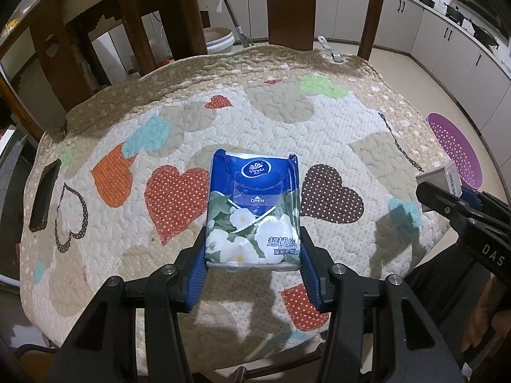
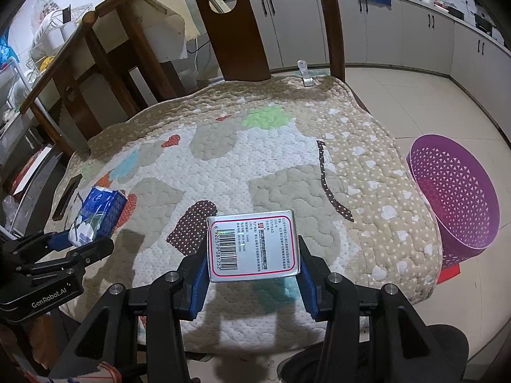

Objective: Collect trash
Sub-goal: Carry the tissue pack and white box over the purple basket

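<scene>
Gripping by their long sides over the near chair cushion (image 1: 287,111): left gripper (image 1: 254,255) clamps soft, light tissue pack (image 1: 254,210); right gripper (image 2: 254,274) clamps stiff, light, slick-looking silver box (image 2: 254,245).

1. The left wrist view looks steeply down along its gripper (image 1: 254,255) onto the quilted chair cushion (image 1: 287,121), close up.
2. The right wrist view faces the same cushion from the right side, less steeply.
3. Both views share the cushion, the chair back (image 2: 223,22) and the purple basket (image 2: 456,194); each also catches the other gripper.
</scene>
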Demonstrator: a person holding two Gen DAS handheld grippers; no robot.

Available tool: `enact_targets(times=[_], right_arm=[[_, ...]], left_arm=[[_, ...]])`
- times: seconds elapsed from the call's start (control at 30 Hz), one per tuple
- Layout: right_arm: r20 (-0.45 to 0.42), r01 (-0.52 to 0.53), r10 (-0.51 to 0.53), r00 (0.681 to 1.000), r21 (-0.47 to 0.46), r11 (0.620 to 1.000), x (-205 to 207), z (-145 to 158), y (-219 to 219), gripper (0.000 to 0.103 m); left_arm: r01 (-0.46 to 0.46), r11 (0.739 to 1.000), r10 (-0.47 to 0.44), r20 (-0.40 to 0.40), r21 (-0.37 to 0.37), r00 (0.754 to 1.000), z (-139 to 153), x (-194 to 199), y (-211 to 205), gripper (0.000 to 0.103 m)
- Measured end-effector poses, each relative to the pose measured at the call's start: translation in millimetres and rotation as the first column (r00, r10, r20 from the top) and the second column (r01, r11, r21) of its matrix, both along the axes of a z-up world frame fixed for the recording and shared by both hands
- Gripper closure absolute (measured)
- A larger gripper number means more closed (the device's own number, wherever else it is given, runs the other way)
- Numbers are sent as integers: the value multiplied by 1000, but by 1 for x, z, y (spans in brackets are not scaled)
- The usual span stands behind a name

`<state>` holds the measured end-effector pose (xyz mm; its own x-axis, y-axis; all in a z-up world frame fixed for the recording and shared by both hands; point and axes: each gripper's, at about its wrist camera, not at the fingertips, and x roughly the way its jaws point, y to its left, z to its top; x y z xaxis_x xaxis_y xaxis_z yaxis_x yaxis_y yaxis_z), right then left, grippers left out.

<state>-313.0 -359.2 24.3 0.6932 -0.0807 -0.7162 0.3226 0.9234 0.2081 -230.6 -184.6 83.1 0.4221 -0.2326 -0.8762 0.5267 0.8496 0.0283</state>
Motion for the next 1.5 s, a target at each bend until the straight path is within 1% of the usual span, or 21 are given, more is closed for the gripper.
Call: enact_targets(times=[0.27,0.53,0.77,1.5], right_arm=[[7,11,-11,1000,4,1000,-3,-1,-6,51],[9,22,-22,1000,5,1000,-5,-1,-12,51],[16,48,-48,999,11,999,-9,-1,-25,51],[22,176,-178,984,62,982,-35,-8,-84,52]], left_arm=[[10,1000,-9,-11,10,1000,-4,-1,-4,53],[24,1000,-23,-39,9,999,-7,0,-11,53],[42,999,-41,-43,24,998,-10,1,-22,53],[141,987,-138,-44,78,989,-18,-3,-83,53]])
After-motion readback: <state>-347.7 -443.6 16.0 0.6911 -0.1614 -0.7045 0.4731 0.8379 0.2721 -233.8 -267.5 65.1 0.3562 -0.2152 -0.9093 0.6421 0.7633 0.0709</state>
